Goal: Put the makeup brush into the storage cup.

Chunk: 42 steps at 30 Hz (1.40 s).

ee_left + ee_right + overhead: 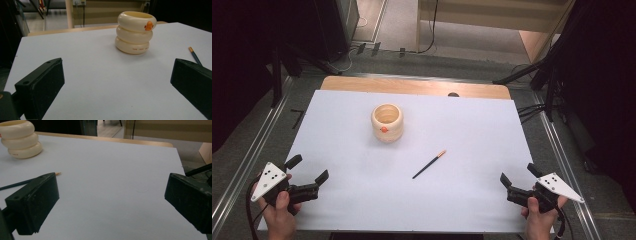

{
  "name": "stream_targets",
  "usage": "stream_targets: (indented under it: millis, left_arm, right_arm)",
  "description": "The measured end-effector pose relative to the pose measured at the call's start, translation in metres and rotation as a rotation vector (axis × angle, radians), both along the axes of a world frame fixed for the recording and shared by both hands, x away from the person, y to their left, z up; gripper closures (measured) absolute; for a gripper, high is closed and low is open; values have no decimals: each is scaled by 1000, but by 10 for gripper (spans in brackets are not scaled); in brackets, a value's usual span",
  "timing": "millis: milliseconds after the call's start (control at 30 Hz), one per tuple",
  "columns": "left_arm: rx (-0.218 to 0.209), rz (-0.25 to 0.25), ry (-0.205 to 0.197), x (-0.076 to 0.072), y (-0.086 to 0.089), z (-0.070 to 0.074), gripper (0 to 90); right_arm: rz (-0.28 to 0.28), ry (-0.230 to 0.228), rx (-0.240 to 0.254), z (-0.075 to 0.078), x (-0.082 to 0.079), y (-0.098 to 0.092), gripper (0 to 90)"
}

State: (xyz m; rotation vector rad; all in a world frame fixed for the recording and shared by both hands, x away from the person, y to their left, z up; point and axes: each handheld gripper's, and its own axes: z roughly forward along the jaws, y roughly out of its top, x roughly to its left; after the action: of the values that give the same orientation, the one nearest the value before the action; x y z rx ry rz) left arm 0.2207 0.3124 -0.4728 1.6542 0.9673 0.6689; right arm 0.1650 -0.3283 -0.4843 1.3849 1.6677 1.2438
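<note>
My left gripper (pixel 308 169) and right gripper (pixel 518 175) both have their jaws spread wide, holding and touching nothing above the white board (pixel 472 125). Ahead of the left jaws stands a cream ringed cup (pixel 387 122) with an orange mark; a dark pencil (pixel 429 164) lies between the grippers, ahead of them

The left gripper (pixel 307 170) and right gripper (pixel 520 174) are both wide open — one in each hand, low down.
</note>
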Motion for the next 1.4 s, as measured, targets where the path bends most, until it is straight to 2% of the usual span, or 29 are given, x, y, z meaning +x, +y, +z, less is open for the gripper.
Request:
stream_targets:
  millis: [467,567,1400]
  left_arm:
    - [-15,11,-6,-2,4,1,0]
    - [-14,11,-7,-3,4,2,0]
    - [-17,19,-7,-4,6,2,0]
  right_arm:
    - [9,-1,-11,6,0,6,0]
    - [27,-4,2,7,1,10,0]
    - [128,4,-38,23,15,45,0]
